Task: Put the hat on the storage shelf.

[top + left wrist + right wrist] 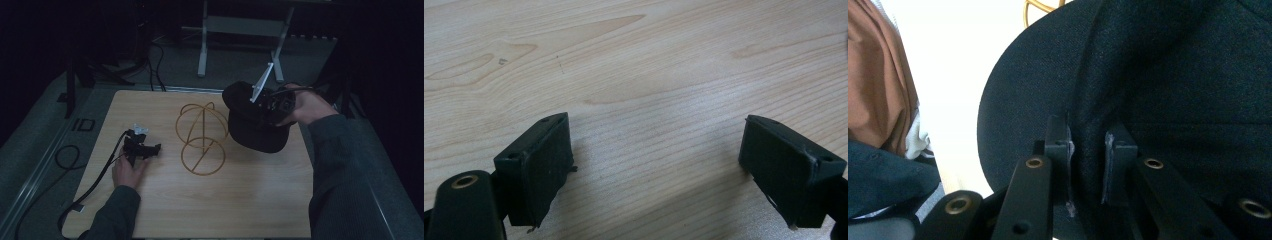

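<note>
A black cap (252, 122) hangs above the right side of the wooden table (165, 210), its brim low and toward the front. My right gripper (267, 102) is shut on the cap, held up in the person's right hand. In the right gripper view the two jaws pinch a fold of the cap's black cloth (1158, 75) between them, right gripper (1087, 165). A gold wire stand (202, 137) of rings stands at the table's middle, just left of the cap. My left gripper (142, 148) rests low on the table at the left, open, with bare wood between its jaws (656, 165).
A black cable (95, 182) trails from the left gripper over the table's left edge. A grey metal frame (240, 30) stands on the floor beyond the table. Brown cloth (878, 75) shows at the left of the right gripper view.
</note>
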The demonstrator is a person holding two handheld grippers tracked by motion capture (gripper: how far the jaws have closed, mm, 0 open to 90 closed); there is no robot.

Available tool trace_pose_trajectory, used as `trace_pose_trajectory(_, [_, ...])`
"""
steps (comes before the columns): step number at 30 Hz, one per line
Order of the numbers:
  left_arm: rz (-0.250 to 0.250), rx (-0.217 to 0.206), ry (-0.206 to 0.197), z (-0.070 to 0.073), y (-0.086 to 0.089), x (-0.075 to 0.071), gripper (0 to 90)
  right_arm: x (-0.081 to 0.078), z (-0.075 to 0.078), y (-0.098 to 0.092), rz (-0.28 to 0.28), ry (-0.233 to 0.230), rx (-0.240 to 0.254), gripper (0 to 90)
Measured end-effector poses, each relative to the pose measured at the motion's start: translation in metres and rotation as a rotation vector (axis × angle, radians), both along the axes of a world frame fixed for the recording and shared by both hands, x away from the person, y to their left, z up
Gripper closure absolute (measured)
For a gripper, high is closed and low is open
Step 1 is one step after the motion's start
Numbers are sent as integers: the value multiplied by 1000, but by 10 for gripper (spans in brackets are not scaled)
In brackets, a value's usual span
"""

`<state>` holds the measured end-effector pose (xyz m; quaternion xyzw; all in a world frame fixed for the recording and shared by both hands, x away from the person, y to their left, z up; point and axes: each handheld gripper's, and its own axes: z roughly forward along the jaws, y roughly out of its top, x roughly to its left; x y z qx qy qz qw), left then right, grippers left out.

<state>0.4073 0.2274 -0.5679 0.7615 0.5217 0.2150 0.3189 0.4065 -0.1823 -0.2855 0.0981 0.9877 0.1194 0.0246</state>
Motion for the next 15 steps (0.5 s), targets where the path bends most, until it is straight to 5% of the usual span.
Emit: trace_pose_trajectory(15, [0,0,0,0,0,0,134,-9,13,4,39,-11,8,780])
